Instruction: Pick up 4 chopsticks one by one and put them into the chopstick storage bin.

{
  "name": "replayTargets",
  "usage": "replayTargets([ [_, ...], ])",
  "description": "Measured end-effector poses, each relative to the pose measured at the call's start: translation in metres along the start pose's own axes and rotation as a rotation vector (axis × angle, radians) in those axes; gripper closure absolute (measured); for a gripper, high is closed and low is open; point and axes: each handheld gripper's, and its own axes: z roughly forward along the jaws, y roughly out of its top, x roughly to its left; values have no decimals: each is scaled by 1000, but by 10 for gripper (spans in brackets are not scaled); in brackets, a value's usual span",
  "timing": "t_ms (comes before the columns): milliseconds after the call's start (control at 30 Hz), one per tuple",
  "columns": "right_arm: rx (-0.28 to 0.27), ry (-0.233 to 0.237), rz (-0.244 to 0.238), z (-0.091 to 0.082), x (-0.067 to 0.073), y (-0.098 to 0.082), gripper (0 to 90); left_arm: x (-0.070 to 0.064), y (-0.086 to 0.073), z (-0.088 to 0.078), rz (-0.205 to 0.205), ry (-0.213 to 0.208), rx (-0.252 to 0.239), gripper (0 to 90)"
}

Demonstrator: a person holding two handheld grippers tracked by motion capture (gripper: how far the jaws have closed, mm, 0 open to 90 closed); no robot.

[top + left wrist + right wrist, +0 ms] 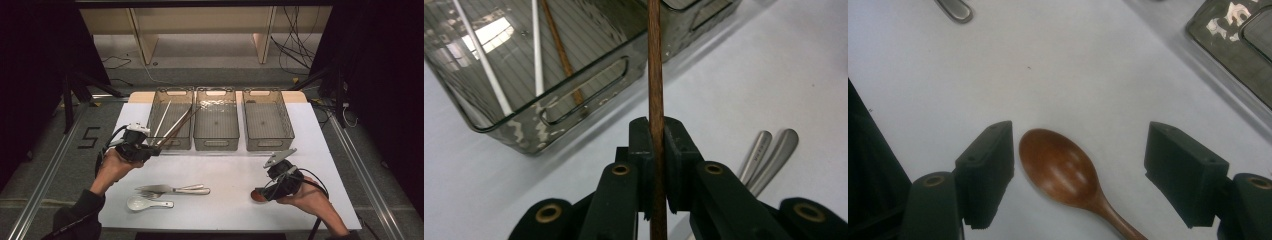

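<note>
My left gripper [155,148] [657,145] is shut on a brown wooden chopstick [180,125] [655,60], whose far end slants up over the left clear bin [170,142] [524,125]. Two white chopsticks [536,50] and another brown chopstick [561,55] lie inside that bin. My right gripper [263,190] [1080,145] stands open low over the table at the front right. The bowl of a brown wooden spoon [258,196] [1060,167] lies between its jaws, and neither pad touches it.
An empty middle bin [216,142] and right bin [269,145] stand in a row beside the left one. A metal fork and knife [172,190] [769,155] and a white ceramic spoon [142,203] lie at the front left of the white tabletop [225,170].
</note>
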Motion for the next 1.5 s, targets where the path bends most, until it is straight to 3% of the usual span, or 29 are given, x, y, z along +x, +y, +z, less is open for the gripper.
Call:
replayTargets([
  [300, 7, 5, 6, 0, 0, -4, 286, 15, 6, 1, -57, 32, -5, 836],
  [567, 12, 5, 0, 0, 1, -5, 286, 33, 20, 8, -136, 51, -20, 836],
  [833, 16, 3, 1, 0, 1, -7, 286, 44, 38, 27, -164, 75, 4, 836],
  [1133, 14, 4, -4, 0, 1, -7, 284, 59, 51, 37, -203, 112, 3, 835],
  [1233, 15, 8, -9, 0, 2, -6, 282, 65, 55, 40, -234, 121, -7, 835],
  [1500, 17, 12, -9, 0, 2, -7, 282, 73, 62, 49, -259, 147, 12, 835],
])
